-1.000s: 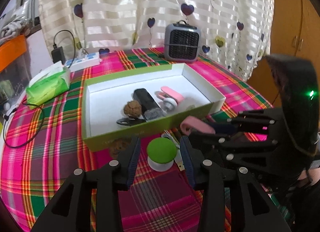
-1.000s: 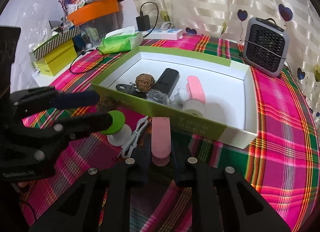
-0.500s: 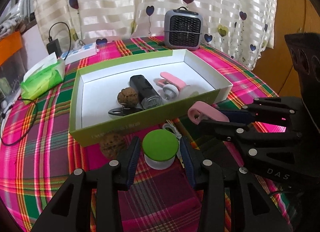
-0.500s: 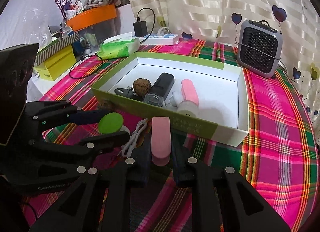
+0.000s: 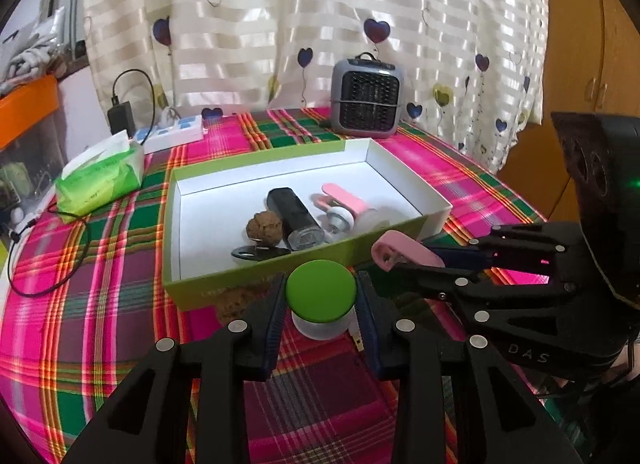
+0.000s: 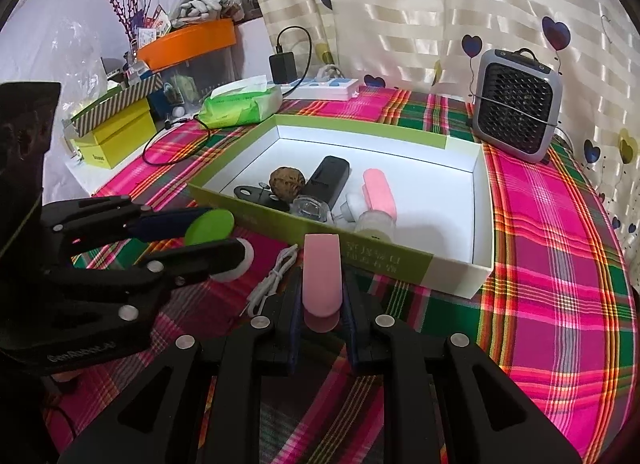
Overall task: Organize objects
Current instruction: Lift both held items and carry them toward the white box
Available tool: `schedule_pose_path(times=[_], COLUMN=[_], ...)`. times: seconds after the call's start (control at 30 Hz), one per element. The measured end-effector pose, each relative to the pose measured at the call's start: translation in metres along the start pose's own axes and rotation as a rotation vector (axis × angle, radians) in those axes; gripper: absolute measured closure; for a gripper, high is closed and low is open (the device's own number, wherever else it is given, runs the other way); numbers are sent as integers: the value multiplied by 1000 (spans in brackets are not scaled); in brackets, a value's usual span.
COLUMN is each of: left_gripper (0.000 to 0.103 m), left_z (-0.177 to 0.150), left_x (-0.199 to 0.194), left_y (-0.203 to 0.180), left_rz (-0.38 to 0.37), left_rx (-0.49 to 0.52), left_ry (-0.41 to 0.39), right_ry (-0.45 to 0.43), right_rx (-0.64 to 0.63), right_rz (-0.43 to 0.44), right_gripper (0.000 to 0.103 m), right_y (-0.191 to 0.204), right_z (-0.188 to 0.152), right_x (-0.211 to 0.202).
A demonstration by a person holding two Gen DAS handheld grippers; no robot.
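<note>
While the right gripper (image 6: pixel 322 296) was kept clamped on the pink clip (image 6: pixel 321 278), the left gripper's (image 5: pixel 320 306) jaws were being closed around the green-capped jar (image 5: pixel 321 298) between them, just short of the green box (image 5: pixel 436 210), readying both for boxing.

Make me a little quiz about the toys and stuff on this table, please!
1. True or false: the round green-topped white gadget sits between the fingers of the left gripper.
2. What does the right gripper hold?
A. a brown walnut
B. a flat pink plastic clip
C. a white cable
3. Fill in: the black rectangular device lies inside the white box with green outer walls, right beside the brown ______.

Key: 1 true; 2 B, the flat pink plastic clip; 3 walnut.
</note>
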State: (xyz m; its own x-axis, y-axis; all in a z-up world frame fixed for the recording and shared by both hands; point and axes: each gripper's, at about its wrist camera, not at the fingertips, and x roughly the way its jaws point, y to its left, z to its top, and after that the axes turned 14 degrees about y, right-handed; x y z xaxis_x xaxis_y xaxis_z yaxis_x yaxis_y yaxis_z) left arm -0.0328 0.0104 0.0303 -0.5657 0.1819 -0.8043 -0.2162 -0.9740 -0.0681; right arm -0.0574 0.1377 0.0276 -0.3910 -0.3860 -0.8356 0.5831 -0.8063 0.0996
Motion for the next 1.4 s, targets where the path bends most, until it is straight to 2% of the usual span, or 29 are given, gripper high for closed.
schedule_pose_path(times=[0.73, 0.9, 1.4], left_gripper=[71, 71, 71], left_z=[3, 5, 10], left_x=[-6, -8, -9], left_y=[15, 13, 16], left_rz=[6, 11, 17], left_rx=[-110, -109, -118], left_ry=[-56, -72, -104], right_ry=[-86, -114, -116], right_rx=[30, 40, 53], right_rz=[-1, -7, -26], right_gripper=[84, 84, 84], right_y=[-2, -4, -6], right_z=[0, 1, 7], right_x=[-14, -18, -17])
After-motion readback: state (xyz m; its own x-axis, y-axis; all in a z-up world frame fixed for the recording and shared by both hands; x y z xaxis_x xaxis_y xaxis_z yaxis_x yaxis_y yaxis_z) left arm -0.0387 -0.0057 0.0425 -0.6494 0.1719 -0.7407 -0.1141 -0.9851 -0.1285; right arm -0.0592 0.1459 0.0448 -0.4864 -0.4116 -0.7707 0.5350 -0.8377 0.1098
